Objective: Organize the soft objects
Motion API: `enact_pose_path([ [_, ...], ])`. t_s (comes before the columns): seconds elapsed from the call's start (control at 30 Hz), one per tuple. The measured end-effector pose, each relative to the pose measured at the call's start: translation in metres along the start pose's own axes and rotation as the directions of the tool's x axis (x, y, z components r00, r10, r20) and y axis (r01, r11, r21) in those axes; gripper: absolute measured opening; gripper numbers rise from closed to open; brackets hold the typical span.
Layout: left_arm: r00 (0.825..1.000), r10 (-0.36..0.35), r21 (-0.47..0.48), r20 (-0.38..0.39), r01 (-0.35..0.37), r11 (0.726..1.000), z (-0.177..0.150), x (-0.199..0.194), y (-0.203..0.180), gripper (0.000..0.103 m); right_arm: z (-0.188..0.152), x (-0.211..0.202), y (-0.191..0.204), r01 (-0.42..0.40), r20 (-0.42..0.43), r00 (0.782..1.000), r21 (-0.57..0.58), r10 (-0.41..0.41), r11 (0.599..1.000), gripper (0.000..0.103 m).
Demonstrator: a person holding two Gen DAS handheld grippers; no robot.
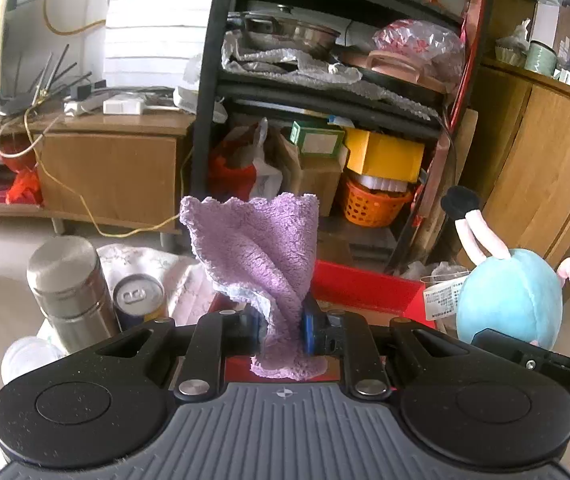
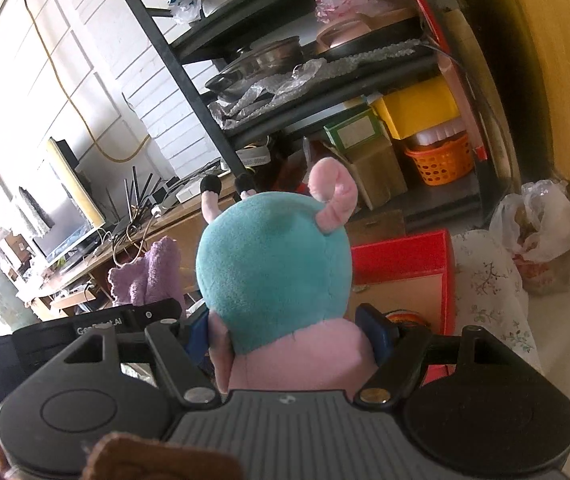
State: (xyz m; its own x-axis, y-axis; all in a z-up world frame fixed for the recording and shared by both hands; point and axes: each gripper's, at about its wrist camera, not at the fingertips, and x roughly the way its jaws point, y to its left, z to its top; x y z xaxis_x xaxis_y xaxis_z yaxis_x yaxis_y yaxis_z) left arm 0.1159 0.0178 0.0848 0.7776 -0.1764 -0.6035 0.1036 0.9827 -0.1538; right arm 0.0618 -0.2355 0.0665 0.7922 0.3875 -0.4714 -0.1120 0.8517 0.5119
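Observation:
My left gripper (image 1: 283, 330) is shut on a fluffy purple cloth (image 1: 261, 252), which stands up from the blue pads and is held in the air above a red box (image 1: 365, 286). My right gripper (image 2: 291, 336) is shut on a plush toy (image 2: 273, 272) with a teal body and pink limbs, held upside down. The toy shows at the right in the left wrist view (image 1: 509, 296). The purple cloth shows at the left in the right wrist view (image 2: 145, 276). The red box (image 2: 401, 256) lies open below and beyond the toy.
A steel flask (image 1: 69, 292) and a can (image 1: 139, 294) stand at the left on a floral tablecloth (image 2: 493, 284). A black shelf rack (image 1: 325, 92) full of pots, boxes and an orange basket (image 1: 373, 202) stands behind. A wooden cabinet (image 1: 545, 168) is at right.

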Motion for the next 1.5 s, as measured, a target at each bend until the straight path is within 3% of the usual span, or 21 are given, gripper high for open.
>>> enact_pose_path([
  [0.77, 0.998, 0.052, 0.042, 0.043, -0.054, 0.998, 0.014, 0.028, -0.012, 0.021, 0.024, 0.027, -0.010, 0.041, 0.067, 0.997, 0.000, -0.041, 0.999, 0.046],
  [1.5, 0.995, 0.098, 0.040, 0.007, -0.098, 0.994, 0.024, 0.078, -0.011, 0.025, 0.045, 0.076, -0.039, 0.117, 0.052, 0.992, 0.012, -0.118, 0.993, 0.046],
])
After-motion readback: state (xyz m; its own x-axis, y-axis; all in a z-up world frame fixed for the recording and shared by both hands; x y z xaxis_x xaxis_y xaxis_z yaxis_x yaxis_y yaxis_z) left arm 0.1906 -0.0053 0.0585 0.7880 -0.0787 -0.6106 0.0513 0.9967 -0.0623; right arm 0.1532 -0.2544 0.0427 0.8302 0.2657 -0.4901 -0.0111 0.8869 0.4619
